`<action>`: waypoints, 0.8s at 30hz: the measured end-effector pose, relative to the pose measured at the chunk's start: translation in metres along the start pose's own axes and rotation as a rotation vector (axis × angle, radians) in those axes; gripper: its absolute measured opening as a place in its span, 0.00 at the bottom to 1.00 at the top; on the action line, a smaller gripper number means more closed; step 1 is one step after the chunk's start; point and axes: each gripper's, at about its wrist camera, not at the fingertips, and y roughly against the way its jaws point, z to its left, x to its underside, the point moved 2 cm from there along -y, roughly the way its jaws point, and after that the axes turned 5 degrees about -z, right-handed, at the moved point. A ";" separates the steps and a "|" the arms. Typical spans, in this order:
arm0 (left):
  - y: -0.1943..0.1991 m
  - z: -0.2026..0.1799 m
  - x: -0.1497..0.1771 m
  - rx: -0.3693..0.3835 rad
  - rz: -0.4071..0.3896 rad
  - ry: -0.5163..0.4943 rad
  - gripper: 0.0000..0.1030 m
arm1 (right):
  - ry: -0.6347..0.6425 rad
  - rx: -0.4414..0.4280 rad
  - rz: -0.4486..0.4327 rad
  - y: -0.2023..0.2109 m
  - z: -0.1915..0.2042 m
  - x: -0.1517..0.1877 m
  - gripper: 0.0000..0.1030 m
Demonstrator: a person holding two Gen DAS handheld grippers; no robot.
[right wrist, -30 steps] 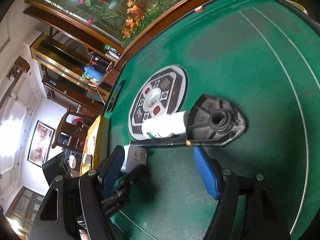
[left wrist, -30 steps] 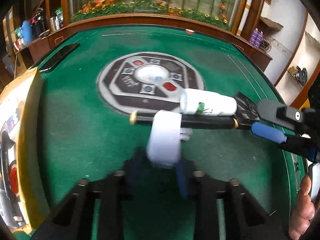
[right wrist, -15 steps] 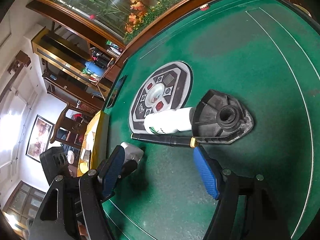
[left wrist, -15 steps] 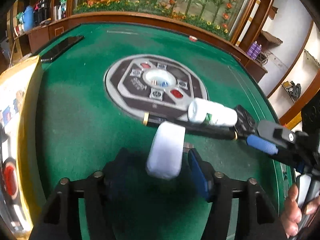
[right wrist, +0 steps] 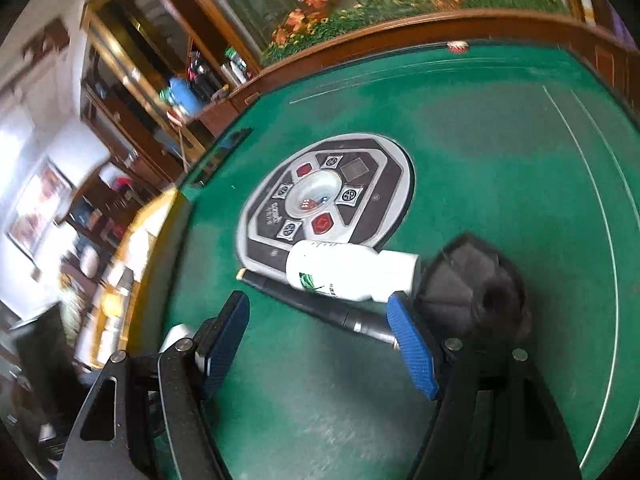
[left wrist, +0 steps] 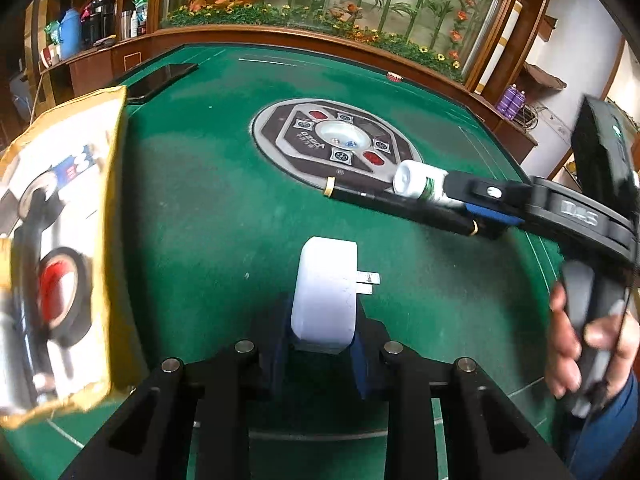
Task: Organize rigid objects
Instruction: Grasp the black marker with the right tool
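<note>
Meanwhile the left gripper (left wrist: 324, 344) is gripping the plug (left wrist: 325, 288), jaws just closed; right gripper (right wrist: 320, 344) gaping, bottle (right wrist: 348, 276) waiting.

Not much here that I can truly read. On the round control panel (left wrist: 338, 142) set in the middle of the green table there is a short line of pale letters beside the central dome, upside down from my side and too small to make out. My right gripper's (left wrist: 486, 210) black body carries raised characters, blurred beyond reading. The white bottle (right wrist: 348, 276) has a green mark with tiny print, illegible. The yellow box (left wrist: 60, 240) at the near left shows blue and red lettering, smeared.
</note>
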 end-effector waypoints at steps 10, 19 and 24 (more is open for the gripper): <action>0.002 0.003 0.001 0.013 -0.002 0.019 0.27 | 0.191 -0.131 0.158 -0.024 0.047 0.022 0.54; -0.001 0.001 -0.001 -0.007 -0.009 0.014 0.27 | 0.264 0.017 0.137 -0.042 0.060 0.021 0.32; 0.000 0.002 -0.001 -0.004 -0.010 0.018 0.27 | 0.444 0.151 0.101 -0.044 0.081 0.035 0.14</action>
